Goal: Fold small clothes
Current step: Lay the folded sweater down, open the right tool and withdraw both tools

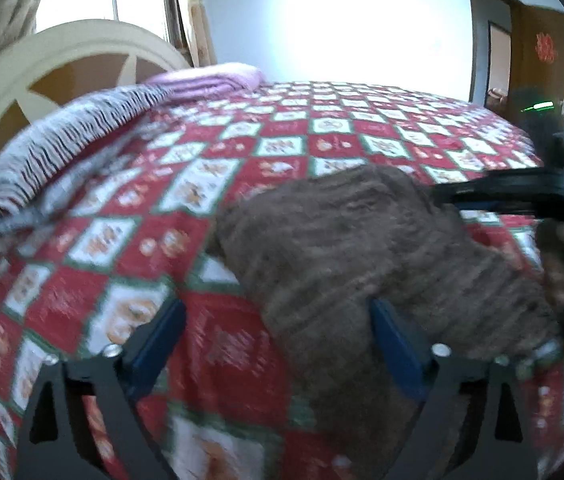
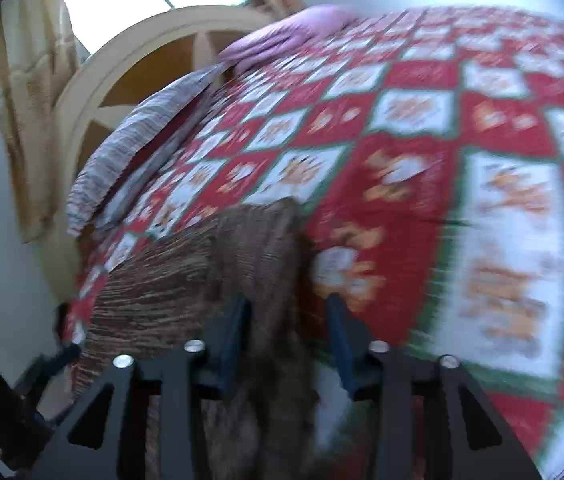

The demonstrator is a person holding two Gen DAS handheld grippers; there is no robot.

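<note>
A brown ribbed garment [image 1: 361, 248] lies doubled over on the red-and-white checked bedspread [image 1: 202, 184], near the front edge of the bed, its far edge a fairly clean fold line and its near part trailing down towards the cameras. The left gripper [image 1: 278, 344] stands with its blue pads wide apart, nothing between them but bedspread, the right-hand pad just at the garment's near left edge. In the right wrist view the right gripper [image 2: 287, 344] has its jaws partly apart; the cloth's right edge runs up between the pads, and they do not look to be pressing on it (blur makes this hard to be sure of). By my reading a fold has just been laid down and both tools are letting go of it. The next move likely calls for picking fresh holds, probably at the two ends of the near, hanging portion, and carrying that part over towards the far side so the piece halves again; the knit looks thick and soft, so a shallow pinch could slip off. A striped pillow [image 1: 62, 152] and a folded pink blanket [image 1: 210, 80] sit far left, well apart from the work.
</note>
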